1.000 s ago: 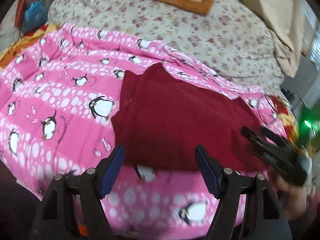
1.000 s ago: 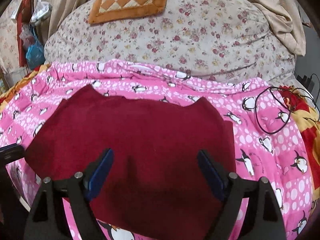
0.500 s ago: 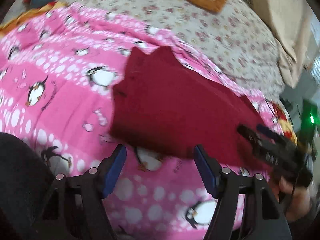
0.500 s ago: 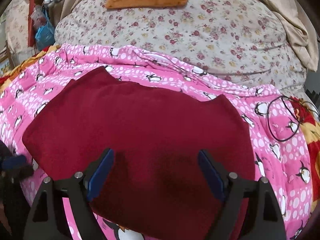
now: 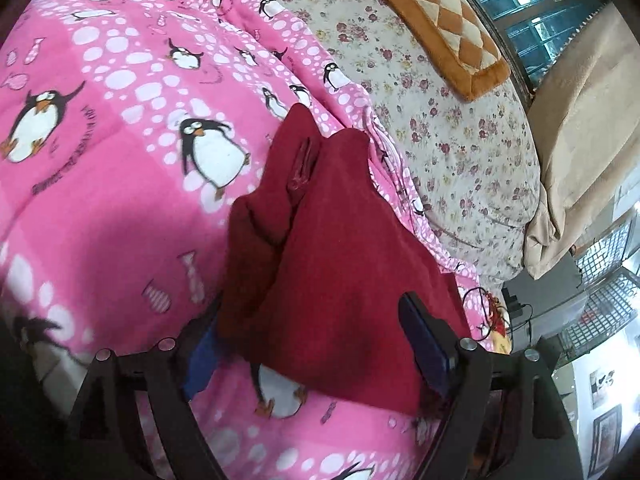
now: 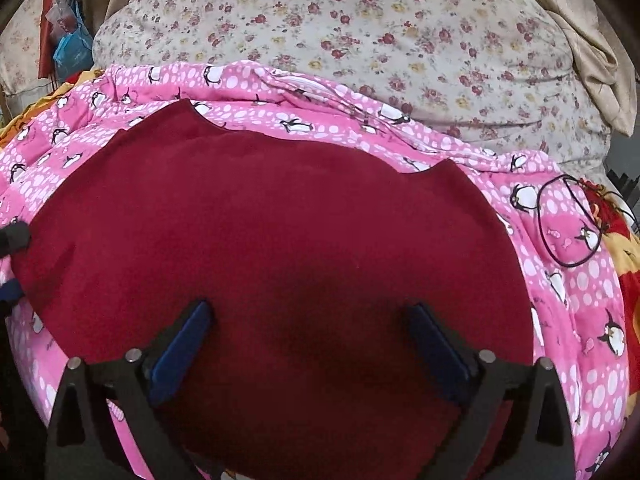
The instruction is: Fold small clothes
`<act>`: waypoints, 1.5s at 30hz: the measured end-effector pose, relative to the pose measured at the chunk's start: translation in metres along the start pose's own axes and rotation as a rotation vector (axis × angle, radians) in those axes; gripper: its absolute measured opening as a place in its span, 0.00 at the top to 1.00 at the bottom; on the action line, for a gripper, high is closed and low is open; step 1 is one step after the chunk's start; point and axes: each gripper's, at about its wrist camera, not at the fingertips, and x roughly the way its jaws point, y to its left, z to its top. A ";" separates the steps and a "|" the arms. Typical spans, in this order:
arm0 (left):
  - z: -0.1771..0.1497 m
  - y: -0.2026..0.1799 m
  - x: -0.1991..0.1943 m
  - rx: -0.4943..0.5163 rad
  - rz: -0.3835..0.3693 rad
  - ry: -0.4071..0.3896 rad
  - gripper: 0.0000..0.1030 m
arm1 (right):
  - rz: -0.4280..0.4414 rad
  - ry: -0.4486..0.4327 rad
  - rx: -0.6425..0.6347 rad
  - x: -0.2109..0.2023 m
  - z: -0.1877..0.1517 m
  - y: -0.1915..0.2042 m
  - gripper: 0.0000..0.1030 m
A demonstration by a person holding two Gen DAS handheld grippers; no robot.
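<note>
A dark red garment (image 6: 280, 248) lies spread flat on a pink penguin-print quilt (image 6: 568, 288). In the left wrist view the red garment (image 5: 344, 264) runs away from me, its left edge bunched into a fold. My left gripper (image 5: 316, 344) is open, its blue-padded jaws straddling the garment's near left corner; the cloth drapes over the left pad. My right gripper (image 6: 308, 344) is open and hovers over the middle of the garment's near part, holding nothing. The left gripper's tip shows at the left edge of the right wrist view (image 6: 12, 240).
A floral cover (image 6: 400, 40) lies beyond the quilt with an orange checked cushion (image 5: 440, 28) on it. A beige blanket (image 5: 580, 152) lies at the right. A black cable loop (image 6: 568, 220) rests on the quilt right of the garment. Bags (image 6: 68, 40) hang at far left.
My left gripper has swung in to the garment's left corner and now straddles it, and the edge there has bunched up. My right gripper has edged forward over the garment.
</note>
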 end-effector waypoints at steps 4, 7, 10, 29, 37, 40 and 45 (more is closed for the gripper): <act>0.006 -0.009 0.004 0.046 0.069 0.011 0.53 | 0.002 -0.016 0.006 0.001 -0.001 0.000 0.00; 0.014 -0.011 0.006 0.093 0.190 0.017 1.00 | 0.012 -0.032 0.008 0.001 -0.003 -0.002 0.00; 0.015 -0.017 0.007 0.121 0.235 0.028 1.00 | 0.034 -0.036 0.019 0.001 -0.005 -0.005 0.00; -0.004 -0.068 -0.006 0.395 0.257 -0.128 1.00 | 0.681 0.166 0.133 0.014 0.173 0.051 0.00; 0.001 -0.077 -0.002 0.440 0.196 -0.106 1.00 | 0.673 0.465 0.154 0.112 0.202 0.109 0.04; 0.001 -0.081 -0.002 0.466 0.176 -0.101 1.00 | 0.599 0.527 0.014 0.119 0.207 0.143 0.04; 0.003 -0.087 -0.002 0.478 0.134 -0.090 1.00 | 0.335 0.580 -0.222 0.128 0.209 0.182 0.04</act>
